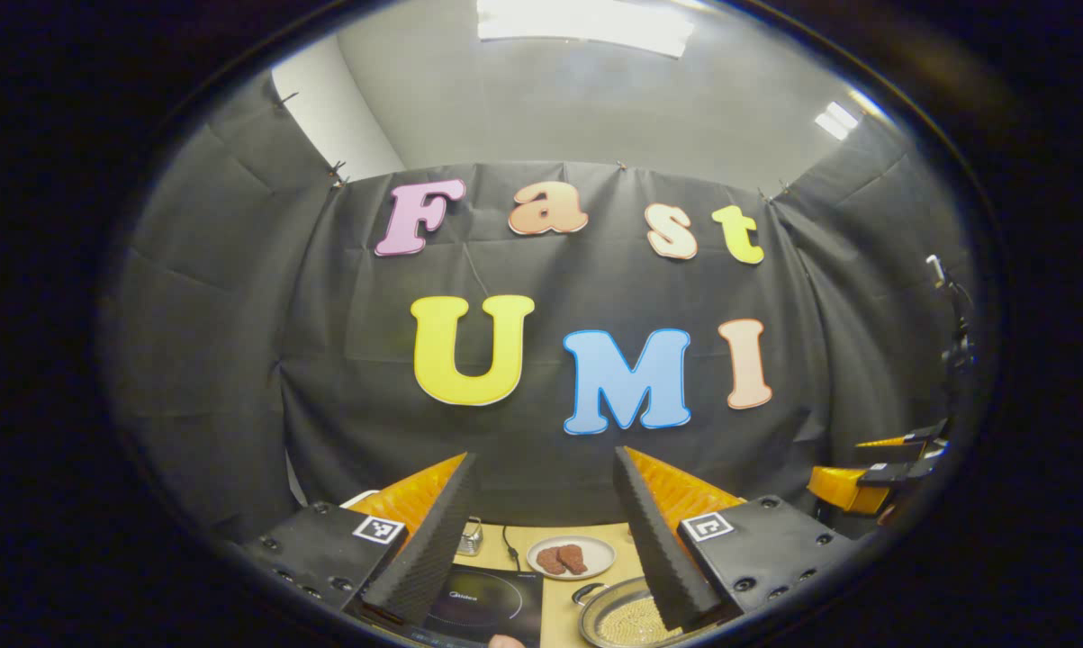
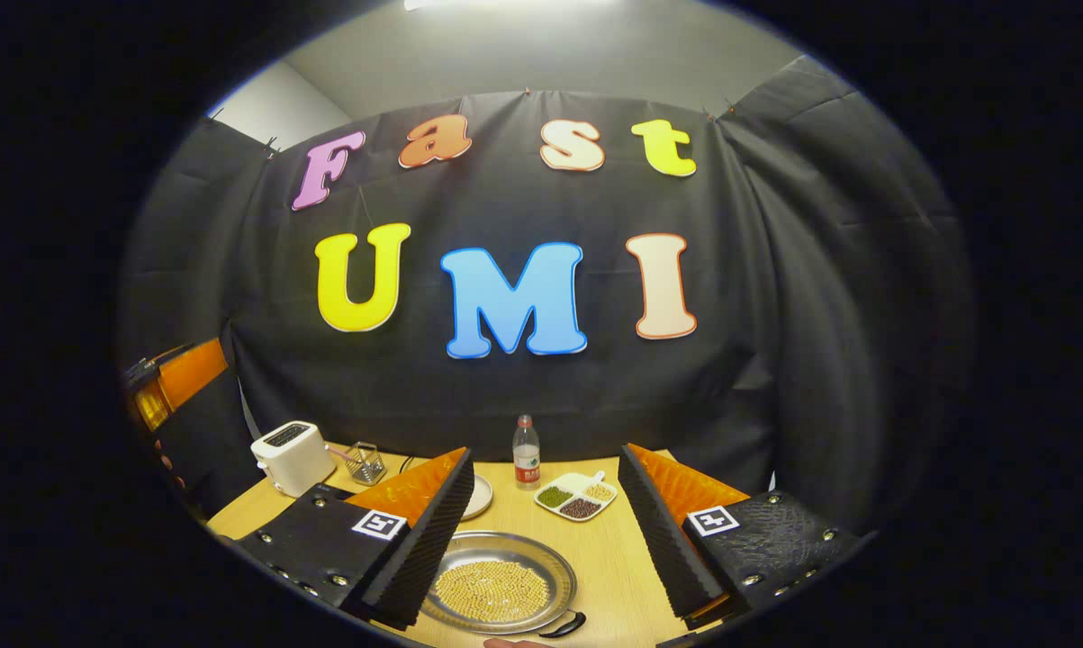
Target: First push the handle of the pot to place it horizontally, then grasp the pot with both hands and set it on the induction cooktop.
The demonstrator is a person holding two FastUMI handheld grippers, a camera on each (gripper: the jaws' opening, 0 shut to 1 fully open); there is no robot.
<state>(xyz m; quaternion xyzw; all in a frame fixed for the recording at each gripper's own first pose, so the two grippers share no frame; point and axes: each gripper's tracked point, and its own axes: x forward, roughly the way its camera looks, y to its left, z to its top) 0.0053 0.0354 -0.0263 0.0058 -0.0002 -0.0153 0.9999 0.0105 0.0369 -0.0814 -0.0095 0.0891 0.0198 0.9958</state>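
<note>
My right gripper (image 2: 546, 540), fingers spread and empty, hangs over the pot (image 2: 500, 580), whose handle (image 2: 564, 623) lies near-right, nearer than my released left gripper (image 1: 546, 540).

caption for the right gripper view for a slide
Open right gripper above a pot of yellow grains on the table.

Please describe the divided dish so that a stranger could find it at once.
On the wooden table, look behind the wide metal pot of yellow grains, beside the water bottle. The divided dish is white, and unlike its neighbours has three compartments of differently coloured grains.
</note>
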